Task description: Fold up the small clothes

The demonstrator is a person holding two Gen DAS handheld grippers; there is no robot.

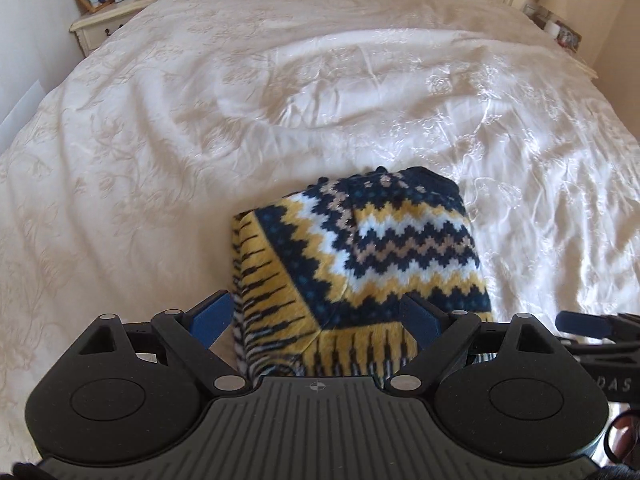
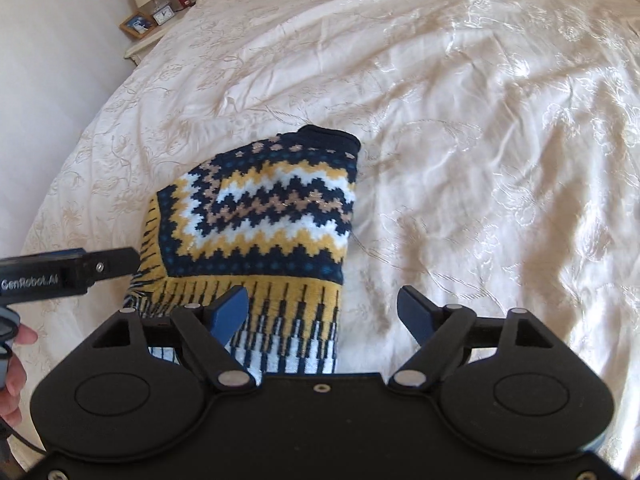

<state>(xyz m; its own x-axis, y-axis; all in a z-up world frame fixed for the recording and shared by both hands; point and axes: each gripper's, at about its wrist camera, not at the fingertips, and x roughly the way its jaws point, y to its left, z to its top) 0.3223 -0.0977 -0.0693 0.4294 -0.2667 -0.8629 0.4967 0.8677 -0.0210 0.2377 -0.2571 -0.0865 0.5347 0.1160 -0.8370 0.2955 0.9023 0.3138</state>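
Both grippers tilt steeply down over the bed (image 1: 280, 80). The left gripper (image 1: 316, 320) gapes wide, empty, above the folded sweater's (image 1: 360, 248) near hem. The right gripper (image 2: 322, 314), likewise spread and empty, straddles the sweater's right edge. Bare bedspread stretches beyond and to either side.

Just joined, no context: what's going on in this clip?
A person holds a claw in each hand over a bed, folding a small zigzag-patterned sweater. The sweater lies on the white bedspread as a compact bundle, one side turned in. The left claw and right claw both hover open above its near fringed edge; neither grips it. A nightstand with a clock and a framed picture stands beside the bed.
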